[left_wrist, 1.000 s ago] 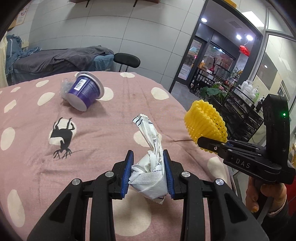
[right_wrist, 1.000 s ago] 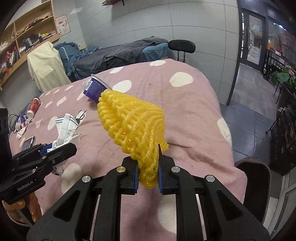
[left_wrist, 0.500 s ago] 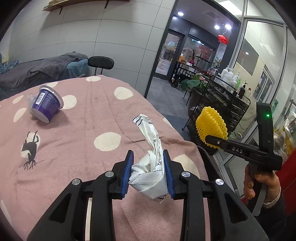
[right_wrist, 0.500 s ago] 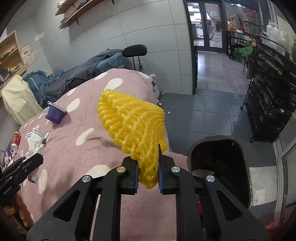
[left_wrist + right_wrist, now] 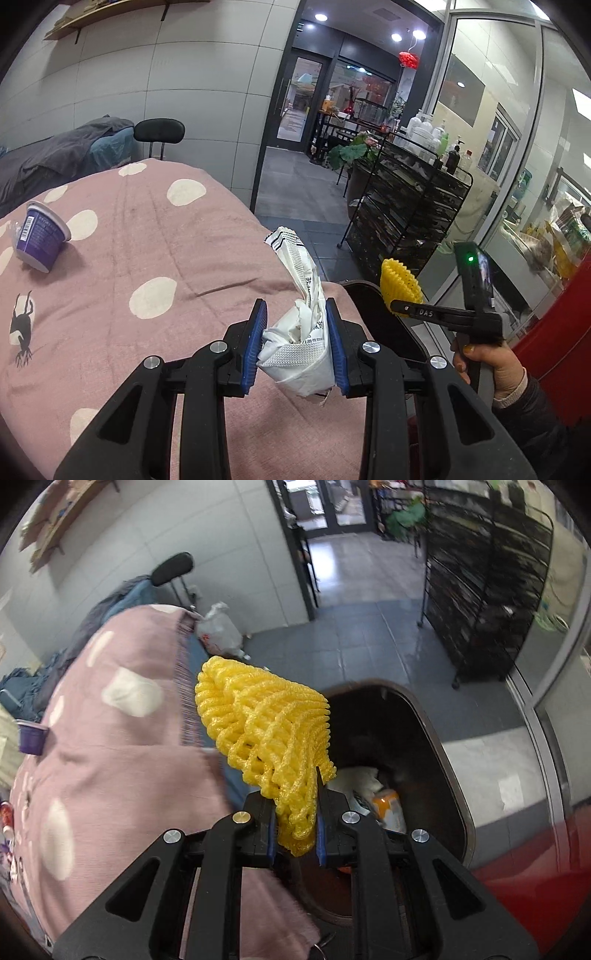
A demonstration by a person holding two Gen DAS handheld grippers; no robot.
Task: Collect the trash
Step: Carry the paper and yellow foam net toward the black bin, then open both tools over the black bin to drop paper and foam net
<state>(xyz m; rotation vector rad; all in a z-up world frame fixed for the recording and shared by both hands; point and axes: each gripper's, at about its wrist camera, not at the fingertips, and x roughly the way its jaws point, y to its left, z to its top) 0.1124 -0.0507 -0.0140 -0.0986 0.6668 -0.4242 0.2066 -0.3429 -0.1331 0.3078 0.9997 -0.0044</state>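
My left gripper (image 5: 297, 341) is shut on a crumpled white wrapper (image 5: 303, 332) and holds it above the pink dotted tablecloth (image 5: 147, 258) near the table's right edge. My right gripper (image 5: 295, 836) is shut on a yellow foam net (image 5: 264, 731) and holds it over the dark trash bin (image 5: 436, 738) beside the table. The bin holds some white and orange trash (image 5: 373, 794). In the left wrist view the right gripper (image 5: 402, 308) with the yellow net (image 5: 399, 282) is above the bin rim (image 5: 373, 299). A purple cup (image 5: 38, 240) lies on its side at the far left.
A black wire rack (image 5: 402, 206) stands right of the bin on the grey tiled floor (image 5: 369, 635). A black chair (image 5: 159, 131) is behind the table. A plastic bag (image 5: 218, 627) lies on the floor by the table's end. Something red (image 5: 535, 886) is at the lower right.
Both grippers have swung right, off the table middle toward the bin. The yellow net now hangs over the bin opening. The wrapper stays gripped.
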